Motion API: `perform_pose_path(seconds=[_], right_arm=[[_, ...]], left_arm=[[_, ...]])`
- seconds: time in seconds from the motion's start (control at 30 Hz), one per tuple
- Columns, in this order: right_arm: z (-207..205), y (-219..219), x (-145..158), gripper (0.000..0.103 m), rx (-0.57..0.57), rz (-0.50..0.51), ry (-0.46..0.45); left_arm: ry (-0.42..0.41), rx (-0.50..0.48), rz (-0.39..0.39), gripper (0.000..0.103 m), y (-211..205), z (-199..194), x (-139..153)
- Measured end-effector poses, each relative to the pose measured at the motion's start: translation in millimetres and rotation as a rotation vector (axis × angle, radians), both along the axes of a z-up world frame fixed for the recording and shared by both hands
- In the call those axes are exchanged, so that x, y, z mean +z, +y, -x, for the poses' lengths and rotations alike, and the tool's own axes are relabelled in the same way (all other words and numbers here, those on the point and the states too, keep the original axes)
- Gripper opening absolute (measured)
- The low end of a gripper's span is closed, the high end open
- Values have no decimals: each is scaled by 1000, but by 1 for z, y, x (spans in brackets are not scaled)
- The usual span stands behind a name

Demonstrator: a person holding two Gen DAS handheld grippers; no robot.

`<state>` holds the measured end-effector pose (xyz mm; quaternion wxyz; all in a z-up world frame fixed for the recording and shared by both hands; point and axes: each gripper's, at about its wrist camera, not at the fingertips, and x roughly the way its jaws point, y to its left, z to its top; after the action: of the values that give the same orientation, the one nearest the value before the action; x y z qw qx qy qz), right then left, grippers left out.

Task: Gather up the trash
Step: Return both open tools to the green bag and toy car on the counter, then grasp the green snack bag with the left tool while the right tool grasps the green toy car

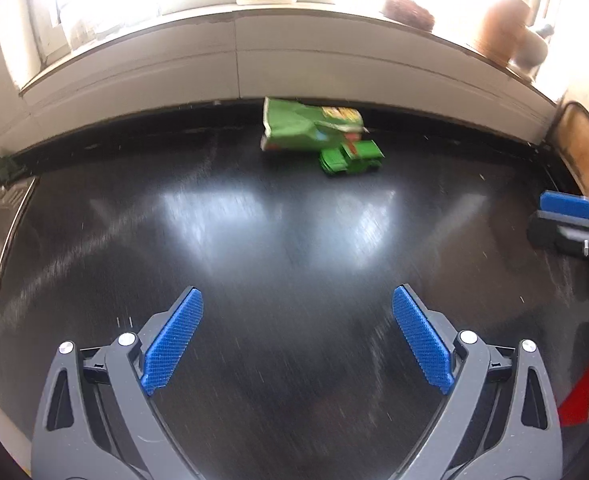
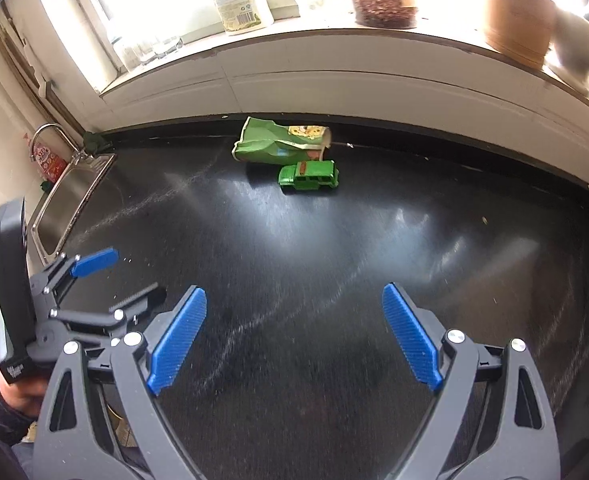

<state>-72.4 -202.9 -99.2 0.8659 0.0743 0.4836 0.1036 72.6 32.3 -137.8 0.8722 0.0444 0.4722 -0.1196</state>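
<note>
A crumpled green snack bag point(image 1: 302, 126) lies at the back of the black counter point(image 1: 254, 220), against the white wall ledge. It also shows in the right wrist view point(image 2: 274, 144). A green toy car point(image 1: 352, 158) stands just in front of it, touching or nearly touching, and shows in the right wrist view too point(image 2: 309, 176). My left gripper point(image 1: 297, 340) is open and empty, well short of the bag. My right gripper point(image 2: 294, 340) is open and empty, also far from the bag. Each gripper shows at the edge of the other's view.
A steel sink point(image 2: 70, 204) with a tap point(image 2: 48, 132) lies at the counter's left end. The sill above holds a bottle point(image 2: 240, 0), a brown bowl point(image 2: 384, 6) and a clay pot point(image 2: 518, 8). A red object point(image 1: 578, 396) is at lower right.
</note>
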Motion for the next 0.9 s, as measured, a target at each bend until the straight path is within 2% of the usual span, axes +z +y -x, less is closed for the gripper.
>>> perform_pose_path(seconds=[0.23, 0.33, 0.43, 0.57, 0.73, 0.8, 0.83, 0.87, 0.9], right_arm=[[-65, 12, -29, 87, 24, 10, 49], [-95, 19, -46, 87, 30, 4, 80], [-125, 25, -64, 87, 29, 4, 99], [-159, 29, -84, 87, 14, -1, 115], [-186, 34, -110, 87, 0, 14, 151], [-189, 38, -113, 88, -3, 31, 127], [-190, 40, -114, 86, 2, 45, 119], [-189, 42, -114, 80, 6, 62, 104], [-187, 44, -113, 75, 13, 74, 92]], left_arm=[[7, 21, 64, 93, 6, -108, -6], [8, 5, 63, 93, 0, -147, -16], [50, -8, 112, 93, -5, -189, -33], [88, -38, 167, 93, -15, -223, -52], [133, -62, 226, 92, -22, -244, -73], [137, -66, 255, 86, -22, -245, -76], [133, -70, 272, 78, -22, -245, -76], [131, -77, 286, 75, -23, -243, -75], [124, -76, 275, 67, -24, -241, -73]])
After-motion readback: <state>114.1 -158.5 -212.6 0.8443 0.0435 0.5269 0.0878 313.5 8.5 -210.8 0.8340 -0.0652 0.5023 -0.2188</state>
